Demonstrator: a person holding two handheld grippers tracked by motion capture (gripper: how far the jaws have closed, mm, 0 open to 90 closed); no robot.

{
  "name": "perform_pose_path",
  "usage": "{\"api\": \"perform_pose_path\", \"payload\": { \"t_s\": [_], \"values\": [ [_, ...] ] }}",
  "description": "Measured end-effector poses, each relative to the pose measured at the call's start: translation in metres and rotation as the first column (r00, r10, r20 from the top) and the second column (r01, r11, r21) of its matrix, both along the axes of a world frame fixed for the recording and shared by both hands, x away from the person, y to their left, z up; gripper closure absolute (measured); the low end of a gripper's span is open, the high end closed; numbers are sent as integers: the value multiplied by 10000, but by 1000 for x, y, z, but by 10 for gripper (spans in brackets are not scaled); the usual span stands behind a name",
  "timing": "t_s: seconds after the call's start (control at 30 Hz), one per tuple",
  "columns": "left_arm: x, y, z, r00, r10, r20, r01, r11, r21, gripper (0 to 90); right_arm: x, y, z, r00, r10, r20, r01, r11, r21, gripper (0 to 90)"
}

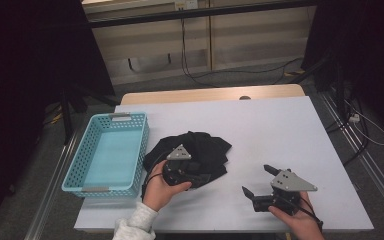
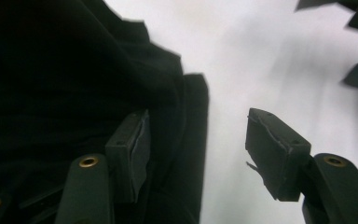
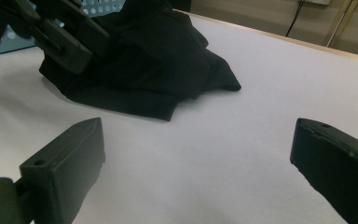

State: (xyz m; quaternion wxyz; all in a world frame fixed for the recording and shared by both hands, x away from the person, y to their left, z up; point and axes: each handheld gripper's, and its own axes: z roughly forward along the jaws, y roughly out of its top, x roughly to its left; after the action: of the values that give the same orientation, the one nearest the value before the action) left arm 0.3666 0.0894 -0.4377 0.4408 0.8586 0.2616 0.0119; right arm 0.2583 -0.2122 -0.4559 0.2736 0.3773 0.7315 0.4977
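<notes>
Black garment [image 1: 192,152] crumpled on table [image 1: 280,130], basket [image 1: 107,150] empty. Left gripper [image 2: 196,149] half-open astride hem, unpinched; right gripper [image 1: 260,182] wide, idle. Grasp and transfer pending.

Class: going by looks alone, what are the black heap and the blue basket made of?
Black heap: likely soft matte fabric, since it folds and slumps with a hemmed edge. Basket: probably moulded plastic, smooth light blue, with stiff walls pierced by regular holes.
</notes>
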Motion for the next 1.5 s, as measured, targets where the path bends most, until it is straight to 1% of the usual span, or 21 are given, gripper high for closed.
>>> {"api": "perform_pose_path", "payload": {
  "t_s": [0.1, 0.17, 0.23, 0.3, 0.33, 0.37, 0.4, 0.43, 0.47, 0.5, 0.53, 0.6, 0.63, 0.67, 0.83, 1.0, 1.1, 1.33, 1.4, 1.43, 1.5],
  "values": [
    [2, -5, -11, 9998, -141, 108, 138, 9995, 278, 406, 0, -3, 0, 10000, -59, 23, 59, 10000, 47, 20],
    [3, -8, -15, 9997, -235, 112, 231, 9991, 347, 403, 1, -4, -1, 10000, -86, -1, 86, 10000, 43, 19],
    [3, -11, -16, 9995, -259, 206, 253, 9993, 291, 401, 0, -4, -2, 10000, -69, -61, 69, 10000, -19, 20],
    [3, -14, -17, 9988, -386, 317, 372, 9983, 441, 405, 0, -5, -2, 10000, -50, -72, 50, 10000, -34, 20],
    [1, -15, -18, 9986, -401, 348, 386, 9984, 425, 410, 0, -6, -2, 9999, -77, -78, 77, 10000, -22, 20],
    [0, -17, -18, 9982, -528, 291, 515, 9977, 450, 416, 0, -7, -2, 9999, -89, -71, 89, 10000, -6, 20],
    [-3, -20, -19, 9966, -825, 64, 819, 9947, 626, 457, -1, -7, -2, 9999, -105, -66, 105, 9999, 8, 20],
    [-5, -22, -20, 9961, -877, 87, 870, 9943, 612, 475, -1, -7, -2, 9999, -138, -65, 138, 9999, 20, 20],
    [-6, -24, -20, 9959, -895, 91, 888, 9944, 580, 496, -1, -7, -2, 9999, -135, -57, 135, 9999, 25, 20],
    [-7, -26, -20, 9958, -886, 229, 865, 9931, 787, 522, -1, -7, -2, 9999, -119, -55, 119, 9999, 22, 20],
    [-7, -27, -19, 9965, -797, 269, 771, 9933, 855, 579, -1, -7, -2, 9999, -110, -59, 110, 9999, -2, 20],
    [-7, -28, -20, 9962, -846, 187, 828, 9931, 834, 648, -2, -7, -2, 10000, -86, -46, 86, 10000, -3, 21],
    [-8, -27, -21, 9962, -810, 332, 779, 9933, 852, 661, -2, -6, -1, 10000, -87, -37, 87, 10000, -6, 21],
    [-8, -27, -21, 9962, -773, 412, 737, 9939, 824, 700, -2, -6, -1, 9999, -101, -31, 101, 9999, -11, 21],
    [-7, -27, -22, 9964, -646, 551, 593, 9939, 927, 789, -2, -6, -1, 9999, -122, -4, 122, 9999, -29, 21],
    [-6, -29, -21, 9974, -503, 513, 448, 9937, 1030, 842, -3, -7, -1, 9999, -147, -15, 147, 9999, -56, 21],
    [-6, -29, -22, 9980, -418, 473, 373, 9950, 926, 874, -3, -7, -1, 9998, -201, 3, 201, 9998, -25, 20],
    [-7, -28, -23, 9989, -265, 392, 237, 9973, 695, 896, 2, -3, -1, 10000, -71, 13, 71, 9999, -76, 20],
    [-8, -26, -21, 9996, -238, 163, 227, 9977, 639, 900, 3, -2, -1, 10000, 13, 11, -13, 10000, -66, 20],
    [-8, -25, -20, 9996, -270, -11, 270, 9985, 482, 900, 4, -1, -1, 10000, 6, -10, -6, 10000, -50, 20],
    [-8, -23, -17, 9997, -245, 50, 243, 9987, 439, 900, 5, -1, -1, 10000, 38, -6, -38, 10000, -56, 20]
  ]
}}
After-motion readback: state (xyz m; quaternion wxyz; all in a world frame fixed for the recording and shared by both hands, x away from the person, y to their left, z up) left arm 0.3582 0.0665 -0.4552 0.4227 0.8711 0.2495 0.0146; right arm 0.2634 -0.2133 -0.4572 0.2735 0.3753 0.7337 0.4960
